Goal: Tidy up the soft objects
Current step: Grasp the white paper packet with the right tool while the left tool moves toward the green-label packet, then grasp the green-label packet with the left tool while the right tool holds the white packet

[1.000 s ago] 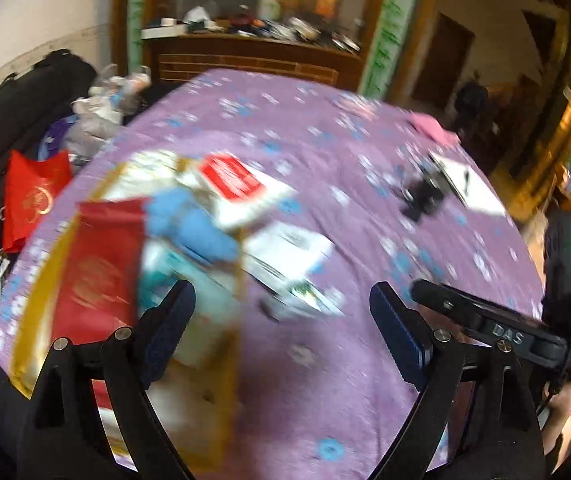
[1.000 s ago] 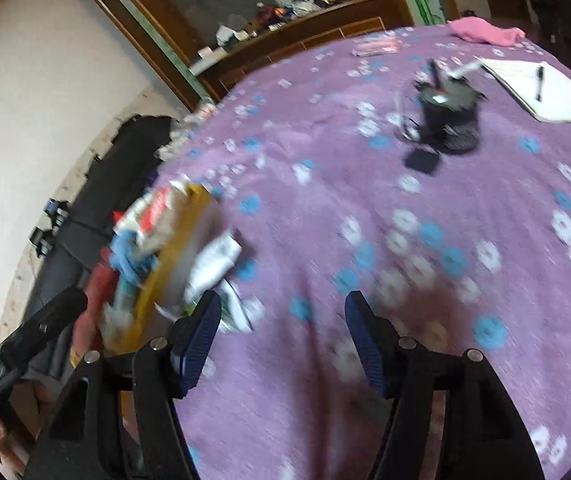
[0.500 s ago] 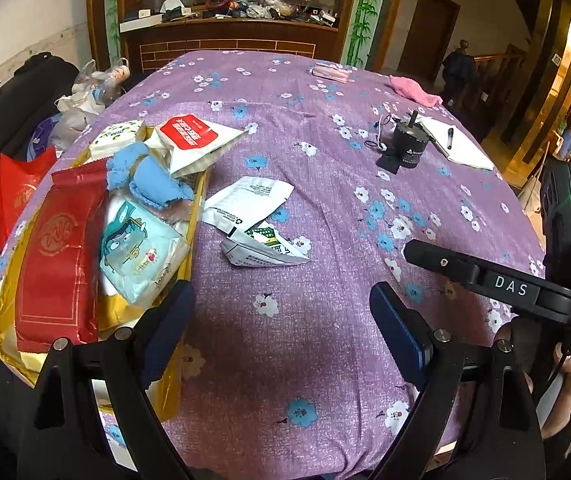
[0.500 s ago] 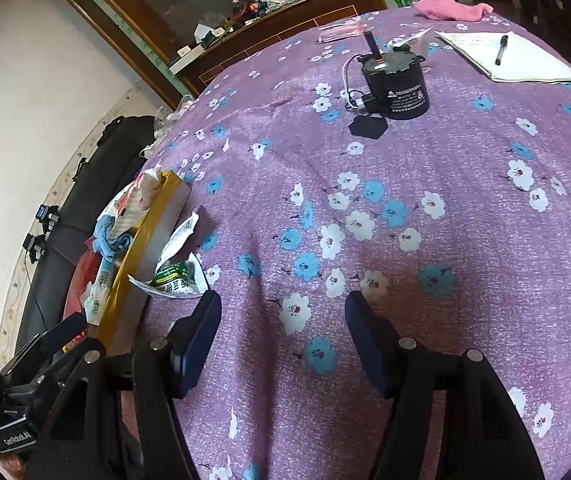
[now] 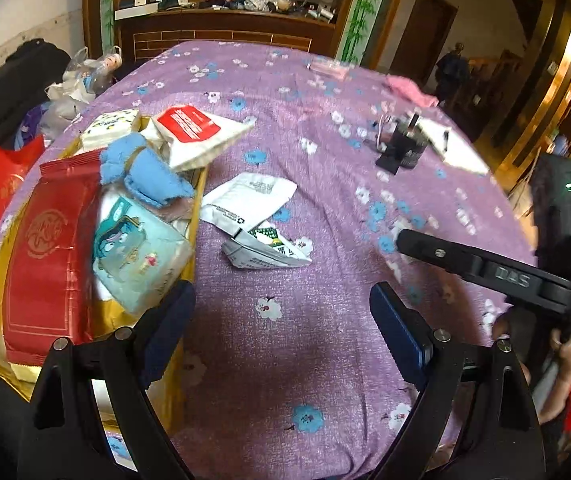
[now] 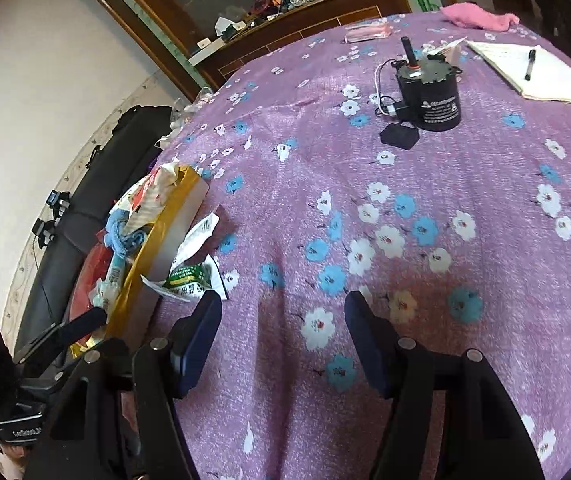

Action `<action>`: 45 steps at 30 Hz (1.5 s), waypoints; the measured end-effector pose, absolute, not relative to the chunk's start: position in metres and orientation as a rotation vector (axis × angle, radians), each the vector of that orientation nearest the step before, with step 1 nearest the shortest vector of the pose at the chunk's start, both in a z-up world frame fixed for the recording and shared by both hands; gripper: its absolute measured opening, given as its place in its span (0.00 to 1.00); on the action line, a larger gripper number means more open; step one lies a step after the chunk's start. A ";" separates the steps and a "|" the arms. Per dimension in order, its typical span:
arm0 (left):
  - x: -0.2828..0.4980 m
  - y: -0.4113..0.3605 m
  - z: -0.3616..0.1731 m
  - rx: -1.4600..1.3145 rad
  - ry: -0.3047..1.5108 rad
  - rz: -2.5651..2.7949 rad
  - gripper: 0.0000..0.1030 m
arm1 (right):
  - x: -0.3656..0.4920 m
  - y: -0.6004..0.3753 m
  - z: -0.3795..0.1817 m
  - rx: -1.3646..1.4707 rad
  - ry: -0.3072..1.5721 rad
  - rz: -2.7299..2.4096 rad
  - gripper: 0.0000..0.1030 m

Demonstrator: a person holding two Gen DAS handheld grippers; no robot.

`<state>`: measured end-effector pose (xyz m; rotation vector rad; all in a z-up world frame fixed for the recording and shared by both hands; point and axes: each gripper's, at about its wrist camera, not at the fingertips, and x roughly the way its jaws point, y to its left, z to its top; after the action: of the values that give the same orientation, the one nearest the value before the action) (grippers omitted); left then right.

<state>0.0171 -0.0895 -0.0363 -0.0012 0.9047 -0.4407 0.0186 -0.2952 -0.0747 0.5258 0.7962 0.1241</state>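
Note:
A gold box (image 5: 183,280) at the table's left holds a red pack (image 5: 47,256), a light-blue tissue pack (image 5: 137,256), a blue cloth (image 5: 141,168), a white pack with a red label (image 5: 195,136) and a small white pack (image 5: 111,128). Two white pouches (image 5: 251,200) (image 5: 265,250) lie on the purple cloth just right of the box. My left gripper (image 5: 281,316) is open and empty, above the cloth near the box. My right gripper (image 6: 283,332) is open and empty, right of the pouches (image 6: 191,276) and the box (image 6: 165,224).
A black cylindrical device (image 6: 429,96) with a cable, a notepad with a pen (image 6: 533,72) and a pink cloth (image 6: 477,16) sit at the far side of the flowered table. A red bag (image 5: 5,184) and black bags lie left of the table. A wooden cabinet stands behind.
Both views have swung and steadied from a blurred sweep. The left gripper has come nearer the box and pouches; the right gripper has dropped closer to the cloth. Both stay open.

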 end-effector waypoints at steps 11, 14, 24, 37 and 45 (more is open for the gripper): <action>0.028 -0.061 -0.037 -0.082 0.923 -0.441 0.87 | 0.085 -0.262 -0.064 0.550 0.850 0.298 0.62; 0.024 -0.056 -0.036 -0.075 0.912 -0.448 0.87 | 0.118 -0.240 -0.074 0.527 0.940 0.322 0.57; 0.023 -0.050 -0.033 -0.057 0.886 -0.447 0.87 | 0.137 -0.215 -0.092 0.591 0.970 0.325 0.08; 0.029 -0.061 -0.018 0.003 0.893 -0.552 0.87 | 0.054 -0.301 -0.059 0.735 0.693 0.318 0.02; 0.052 -0.142 -0.039 0.462 0.895 -0.523 0.86 | 0.040 -0.325 -0.068 0.767 0.686 0.234 0.03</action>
<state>0.0518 -0.1425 -0.0389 0.4619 0.8950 -0.5234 0.0397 -0.3248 -0.0677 0.7671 0.6861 0.2344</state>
